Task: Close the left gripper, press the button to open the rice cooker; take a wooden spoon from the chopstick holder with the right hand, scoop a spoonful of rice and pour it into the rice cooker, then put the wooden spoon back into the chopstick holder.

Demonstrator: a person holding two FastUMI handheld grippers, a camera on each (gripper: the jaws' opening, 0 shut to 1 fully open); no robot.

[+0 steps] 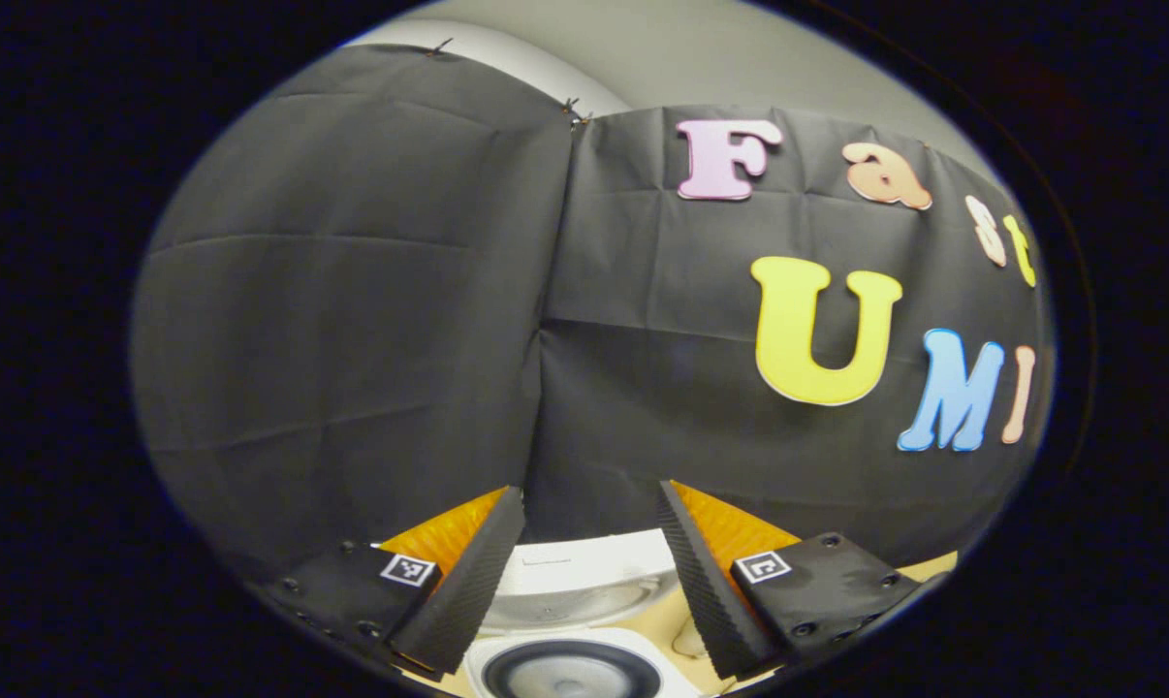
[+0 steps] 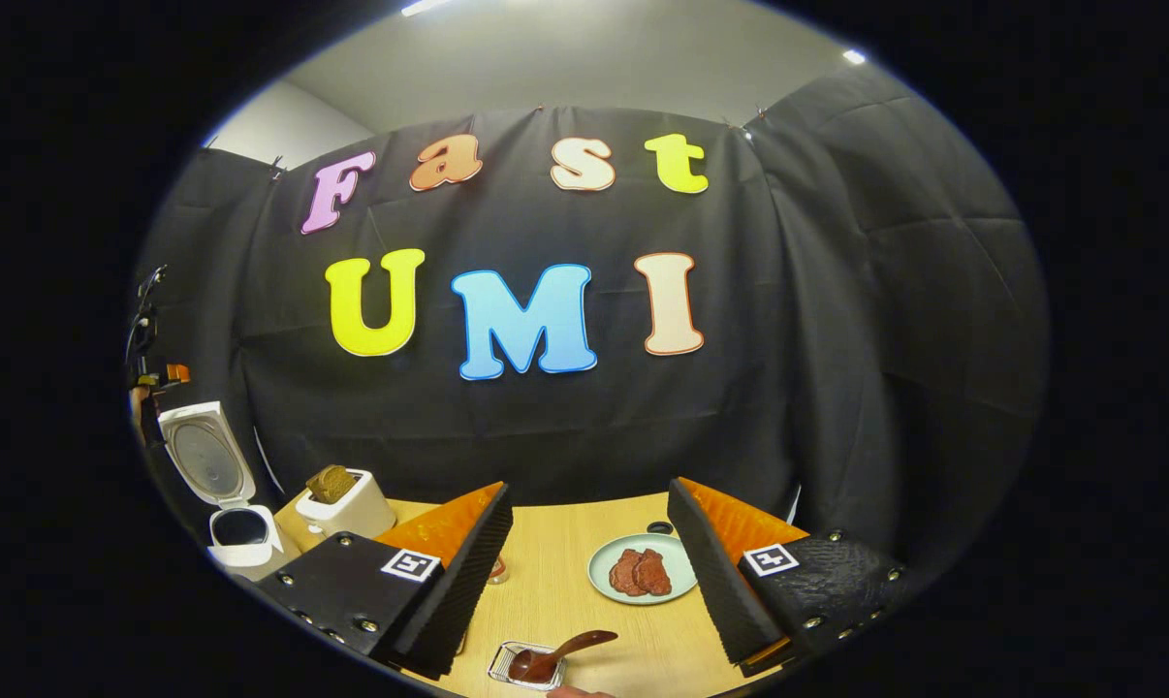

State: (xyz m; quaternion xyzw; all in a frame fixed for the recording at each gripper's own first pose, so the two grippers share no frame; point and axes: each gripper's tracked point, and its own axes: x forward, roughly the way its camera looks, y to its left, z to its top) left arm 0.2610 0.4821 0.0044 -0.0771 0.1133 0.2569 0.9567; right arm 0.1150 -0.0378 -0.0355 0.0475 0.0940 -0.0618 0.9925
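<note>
The white rice cooker (image 1: pixel 575 669) stands with its lid (image 1: pixel 584 572) up, just below my left gripper (image 1: pixel 589 490), which is open and empty. In the right gripper view the cooker (image 2: pixel 240 533) is at the far left of the table, lid (image 2: pixel 206 460) raised, with the left gripper (image 2: pixel 163 376) above it. A dark wooden spoon (image 2: pixel 570 650) lies with its bowl in a small clear tray (image 2: pixel 502 669) at the near edge. My right gripper (image 2: pixel 589 487) hangs open above the table, behind the spoon, holding nothing.
A white toaster (image 2: pixel 347 509) with brown bread in it stands right of the cooker. A pale green plate (image 2: pixel 604 582) with two slices of meat lies mid-table. A small glass object (image 2: pixel 497 569) peeks out beside the right gripper's left finger.
</note>
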